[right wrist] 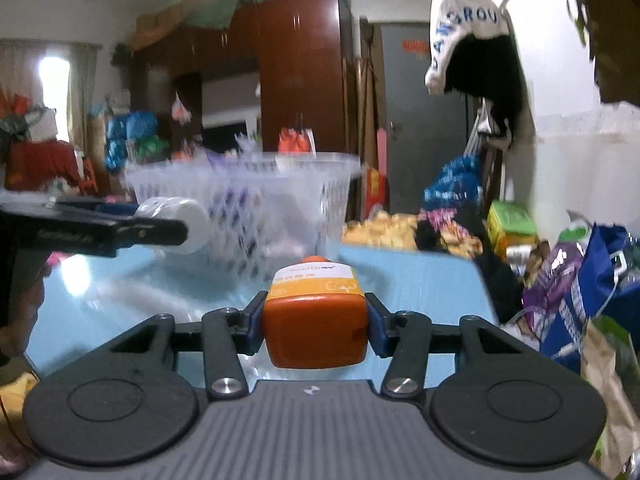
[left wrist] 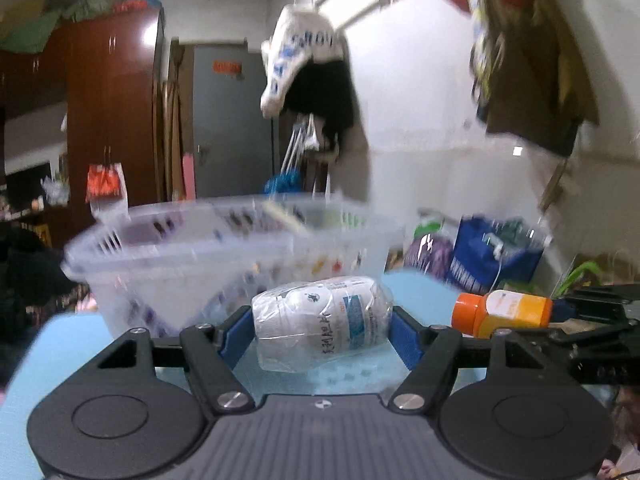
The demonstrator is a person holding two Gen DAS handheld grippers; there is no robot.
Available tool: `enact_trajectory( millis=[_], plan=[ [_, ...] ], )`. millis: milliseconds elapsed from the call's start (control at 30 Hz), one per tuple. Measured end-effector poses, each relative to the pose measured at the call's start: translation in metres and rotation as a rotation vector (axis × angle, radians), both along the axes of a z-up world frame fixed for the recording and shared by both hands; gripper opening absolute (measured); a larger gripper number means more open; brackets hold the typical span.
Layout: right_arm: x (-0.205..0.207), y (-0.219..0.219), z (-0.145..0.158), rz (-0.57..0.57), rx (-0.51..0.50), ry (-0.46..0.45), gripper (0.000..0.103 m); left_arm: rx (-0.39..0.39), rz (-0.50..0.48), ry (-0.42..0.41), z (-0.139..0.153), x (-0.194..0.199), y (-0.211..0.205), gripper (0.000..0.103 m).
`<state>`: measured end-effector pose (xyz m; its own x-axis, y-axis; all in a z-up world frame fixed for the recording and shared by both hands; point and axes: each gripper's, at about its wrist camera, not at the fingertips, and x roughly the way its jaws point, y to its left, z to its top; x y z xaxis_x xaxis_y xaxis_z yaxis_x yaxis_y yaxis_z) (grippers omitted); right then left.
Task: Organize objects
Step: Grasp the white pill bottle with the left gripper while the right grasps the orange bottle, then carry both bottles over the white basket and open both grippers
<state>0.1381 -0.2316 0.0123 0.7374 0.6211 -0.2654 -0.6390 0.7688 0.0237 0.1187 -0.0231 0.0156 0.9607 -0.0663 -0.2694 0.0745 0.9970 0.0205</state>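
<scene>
Your left gripper [left wrist: 322, 330] squeezes the wrapped white bottle [left wrist: 322, 322]. Your right gripper [right wrist: 315, 324] squeezes the orange bottle [right wrist: 315, 320]. Both bottles are up off the blue table [right wrist: 420, 280]. The clear basket [left wrist: 224, 256] waits just beyond. Next, I think, carry them over its rim and let go.

Basket [left wrist: 224, 248] blocks straight ahead; bare table [right wrist: 420, 280] right of it

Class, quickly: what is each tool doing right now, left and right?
Left tool: shut on the white bottle wrapped in clear plastic.
Right tool: shut on the orange bottle.
</scene>
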Motion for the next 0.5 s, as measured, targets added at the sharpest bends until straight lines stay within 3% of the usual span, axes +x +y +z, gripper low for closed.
enact_trajectory(
  millis=[233, 400, 500],
  plan=[
    [0.01, 0.04, 0.066, 0.064, 0.005, -0.124, 0.053, 0.037, 0.028, -0.097, 0.072, -0.004, 0.014, 0.075],
    [0.052, 0.099, 0.097, 0.092, -0.043, -0.099, 0.053, 0.057, 0.12, -0.083, 0.116, 0.037, 0.037, 0.075],
    [0.077, 0.131, 0.098, 0.064, -0.086, -0.059, 0.053, 0.038, 0.171, -0.008, 0.125, 0.075, 0.059, 0.075]
  ],
)
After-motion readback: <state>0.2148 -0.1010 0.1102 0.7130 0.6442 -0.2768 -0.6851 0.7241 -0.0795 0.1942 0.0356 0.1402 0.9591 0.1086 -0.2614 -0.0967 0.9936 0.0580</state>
